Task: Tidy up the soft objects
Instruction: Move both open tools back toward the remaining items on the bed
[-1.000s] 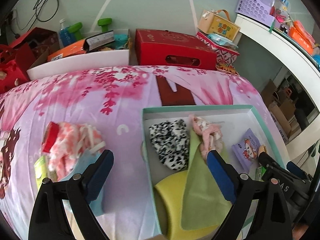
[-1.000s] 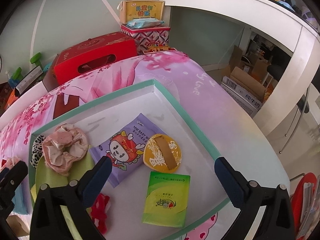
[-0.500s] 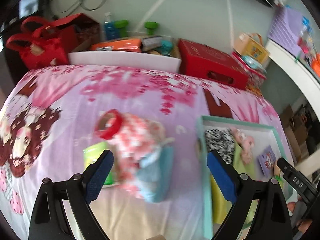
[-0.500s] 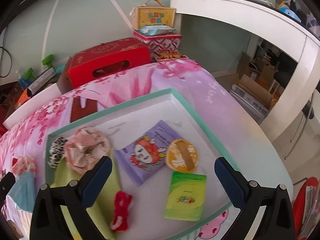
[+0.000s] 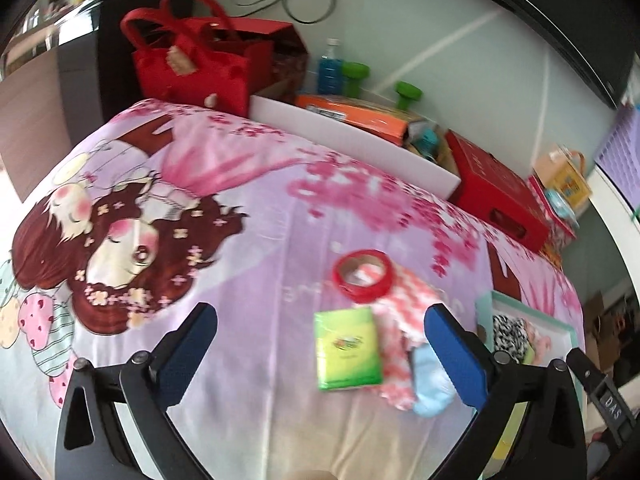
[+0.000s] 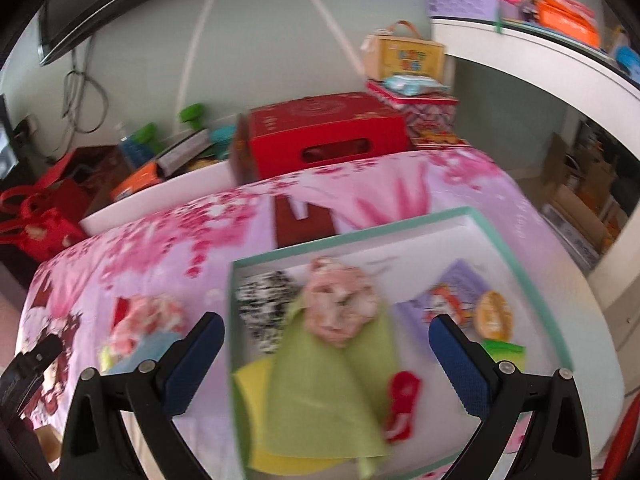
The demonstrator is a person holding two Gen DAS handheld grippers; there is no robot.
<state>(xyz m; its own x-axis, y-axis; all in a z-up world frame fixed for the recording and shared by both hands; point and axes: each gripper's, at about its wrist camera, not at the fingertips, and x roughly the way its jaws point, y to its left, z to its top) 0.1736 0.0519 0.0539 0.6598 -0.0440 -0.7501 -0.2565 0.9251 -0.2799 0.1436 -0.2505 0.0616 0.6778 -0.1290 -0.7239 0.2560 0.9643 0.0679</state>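
A: What is the biggest thing in front of the tongs?

B: The pink and purple cartoon-print bedsheet (image 5: 248, 216); it fills the space under both tongs. Next in size is the shallow white cardboard box with a mint-green rim (image 6: 360, 236), straight ahead of the right gripper (image 6: 326, 360).

A: And inside that box?

B: A light green cloth (image 6: 324, 376) lies between the right tong's fingers, over a yellow one. Just beyond it sit a pink fabric scrunchie (image 6: 340, 304) and a black-and-white spotted scrunchie (image 6: 264, 304).

A: What about the left side?

B: Ahead of the left gripper (image 5: 320, 352), near its right finger, lies a pink-and-white fuzzy sock (image 5: 400, 320) touching a light blue sock (image 5: 430, 384). A green tissue packet (image 5: 346, 350) lies between the fingers, and a red tape roll (image 5: 362, 274) just beyond.

A: The tongs themselves?

B: Both stand wide apart, holding nothing.
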